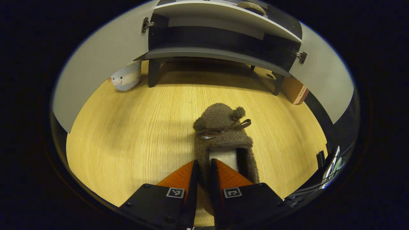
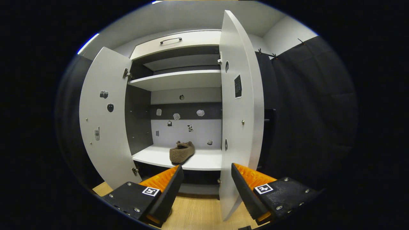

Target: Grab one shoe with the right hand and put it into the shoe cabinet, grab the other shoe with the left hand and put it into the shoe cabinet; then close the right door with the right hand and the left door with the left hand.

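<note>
Well, the slipper point(image 1: 223, 134) on the floor point(image 1: 134, 137) was what I had under the left gripper point(image 1: 204, 166). It lay toe away from me, its bow and pompom at the far end, its heel opening toward the fingers. The left gripper's jaws stood nearly together, a thin gap between them, at the heel's left edge: one fingertip sat over the pale lining inside the opening, the other just outside the fuzzy wall. Whether they actually pinched that wall I could not tell. Beyond the slipper, the cabinet point(image 1: 220, 54) stood on short legs with both doors swung wide, and a plush toy point(image 1: 126, 78) rested on the floor by its left leg, a box point(image 1: 295, 91) by its right.

The other slipper point(image 2: 182, 151) already lay on the cabinet's lower shelf point(image 2: 204, 159), toward the front, well beyond the right gripper point(image 2: 207, 174). That gripper's jaws stood wide apart and held nothing. The right door point(image 2: 239, 105) stood open, edge toward me, its lower part falling between the two fingers in the right gripper view; I could not tell whether either touched it. The left door point(image 2: 104, 118) was open too, stickers dotted on its inner face.
</note>
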`<state>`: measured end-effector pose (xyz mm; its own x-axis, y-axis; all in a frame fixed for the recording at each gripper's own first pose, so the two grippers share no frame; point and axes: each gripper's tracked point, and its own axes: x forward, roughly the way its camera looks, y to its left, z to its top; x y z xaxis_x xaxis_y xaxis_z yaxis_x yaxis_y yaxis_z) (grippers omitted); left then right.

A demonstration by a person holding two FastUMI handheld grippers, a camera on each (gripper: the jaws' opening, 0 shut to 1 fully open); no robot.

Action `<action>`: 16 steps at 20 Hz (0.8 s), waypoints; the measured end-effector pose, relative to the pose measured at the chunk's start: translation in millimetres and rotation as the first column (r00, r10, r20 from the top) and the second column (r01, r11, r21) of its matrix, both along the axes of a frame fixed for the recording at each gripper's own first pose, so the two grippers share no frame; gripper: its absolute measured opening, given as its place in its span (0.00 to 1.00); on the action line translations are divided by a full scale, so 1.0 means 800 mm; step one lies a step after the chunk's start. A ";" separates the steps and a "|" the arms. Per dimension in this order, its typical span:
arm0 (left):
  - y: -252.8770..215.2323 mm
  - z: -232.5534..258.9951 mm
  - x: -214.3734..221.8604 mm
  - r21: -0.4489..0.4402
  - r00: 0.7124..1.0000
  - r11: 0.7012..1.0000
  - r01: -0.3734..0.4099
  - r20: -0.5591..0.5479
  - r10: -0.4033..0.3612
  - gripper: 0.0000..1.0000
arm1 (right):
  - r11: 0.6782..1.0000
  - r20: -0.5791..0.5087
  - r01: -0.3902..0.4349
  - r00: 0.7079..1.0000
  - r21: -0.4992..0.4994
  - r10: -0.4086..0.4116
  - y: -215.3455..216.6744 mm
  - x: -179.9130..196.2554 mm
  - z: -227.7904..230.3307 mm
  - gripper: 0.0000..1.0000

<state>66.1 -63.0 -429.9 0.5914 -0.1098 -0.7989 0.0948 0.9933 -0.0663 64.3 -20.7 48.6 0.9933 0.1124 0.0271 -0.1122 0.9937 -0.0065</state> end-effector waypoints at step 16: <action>-0.011 0.117 0.028 -0.084 0.995 0.996 0.004 0.097 0.004 0.07 | 0.998 0.001 -0.052 0.999 0.017 0.052 0.009 -0.025 -0.002 0.92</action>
<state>88.4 -71.5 -336.2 0.6655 -0.1742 -0.7258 0.1045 0.9846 -0.1405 44.4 -13.4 47.2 0.9861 0.1636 0.0300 -0.1640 0.9864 0.0106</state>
